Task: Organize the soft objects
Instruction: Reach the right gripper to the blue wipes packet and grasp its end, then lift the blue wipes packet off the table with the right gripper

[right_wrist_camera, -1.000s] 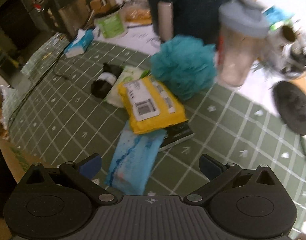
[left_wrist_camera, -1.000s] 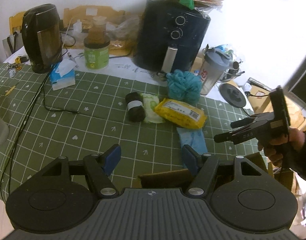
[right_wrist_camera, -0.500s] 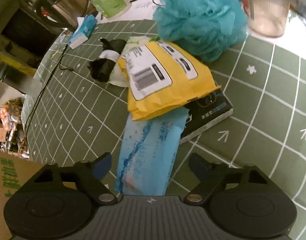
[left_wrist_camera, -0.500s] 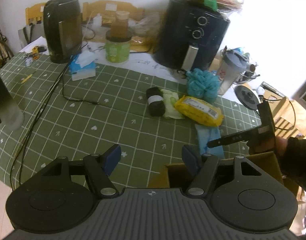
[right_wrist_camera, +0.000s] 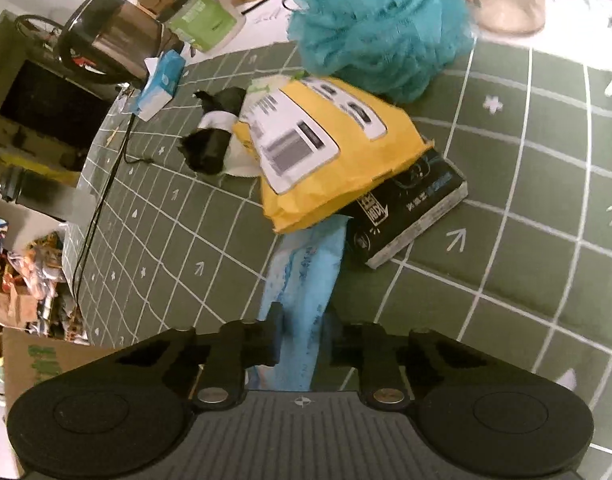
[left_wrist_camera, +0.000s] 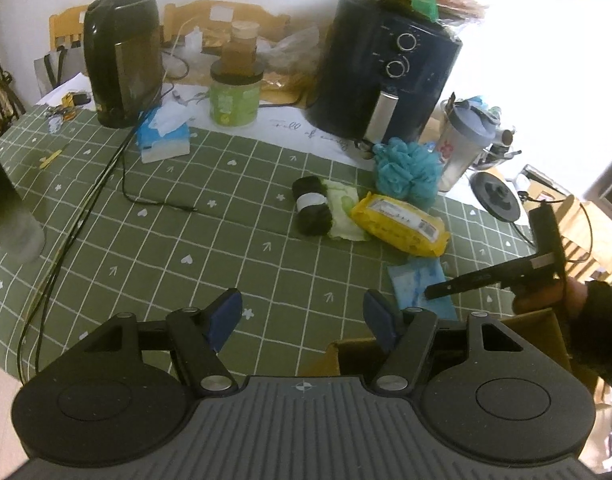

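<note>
A blue soft pack lies on the green checked tablecloth, its far end tucked under a yellow wipes pack. My right gripper is closing its jaws, and both pads press the blue pack's near end. In the left wrist view the right gripper tips down onto the blue pack. A teal bath puff, a black roll and a black packet lie around the yellow pack. My left gripper hovers open over the cloth with nothing between its fingers.
A cardboard box stands at the table's near right edge. At the back are a kettle, a green jar, an air fryer and a shaker bottle. A tissue pack and a black cable lie left.
My right gripper has dropped over the blue pack and its jaws have gone from wide open to closed on it. The left gripper has hardly moved.
</note>
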`<action>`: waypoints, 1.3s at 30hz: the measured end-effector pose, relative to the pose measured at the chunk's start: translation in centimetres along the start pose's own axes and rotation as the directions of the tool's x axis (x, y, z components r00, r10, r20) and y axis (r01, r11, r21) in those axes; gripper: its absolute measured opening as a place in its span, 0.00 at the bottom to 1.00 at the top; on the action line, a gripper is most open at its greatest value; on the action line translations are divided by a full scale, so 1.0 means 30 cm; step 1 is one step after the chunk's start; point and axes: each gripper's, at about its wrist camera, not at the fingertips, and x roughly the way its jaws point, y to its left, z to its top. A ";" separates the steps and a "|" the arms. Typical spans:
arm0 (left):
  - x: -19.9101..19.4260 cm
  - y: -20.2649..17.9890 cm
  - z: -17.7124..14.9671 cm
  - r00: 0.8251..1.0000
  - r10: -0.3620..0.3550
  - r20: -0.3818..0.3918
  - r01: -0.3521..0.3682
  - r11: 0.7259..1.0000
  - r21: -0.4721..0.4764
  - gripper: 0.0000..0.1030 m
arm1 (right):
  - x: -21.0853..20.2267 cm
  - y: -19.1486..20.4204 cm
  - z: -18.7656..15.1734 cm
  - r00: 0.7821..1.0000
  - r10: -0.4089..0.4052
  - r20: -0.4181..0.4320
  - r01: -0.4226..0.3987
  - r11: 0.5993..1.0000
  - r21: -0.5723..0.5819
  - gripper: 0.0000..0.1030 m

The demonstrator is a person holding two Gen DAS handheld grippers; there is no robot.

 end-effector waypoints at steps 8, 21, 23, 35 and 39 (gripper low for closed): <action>0.009 -0.004 0.010 1.000 -0.012 0.009 0.012 1.000 0.012 0.64 | -0.132 0.056 -0.015 0.990 -0.143 0.017 0.144 0.987 -0.075 0.14; 0.013 -0.015 0.031 0.999 -0.027 0.023 0.026 0.998 0.050 0.64 | -0.151 0.117 -0.044 0.884 -0.466 0.034 0.458 0.851 -0.258 0.15; 0.011 -0.021 0.039 0.999 -0.030 0.028 0.029 0.997 0.065 0.64 | -0.122 0.099 -0.046 0.885 -0.465 0.026 0.456 0.856 -0.244 0.18; 0.048 -0.022 0.100 0.998 -0.046 0.049 0.037 0.987 0.158 0.64 | -0.145 0.081 -0.060 0.893 -0.448 0.045 0.449 0.880 -0.156 0.15; 0.064 -0.026 0.117 0.997 -0.054 0.053 0.043 0.982 0.182 0.64 | -0.192 0.115 -0.075 0.872 -0.477 0.113 0.490 0.857 -0.162 0.15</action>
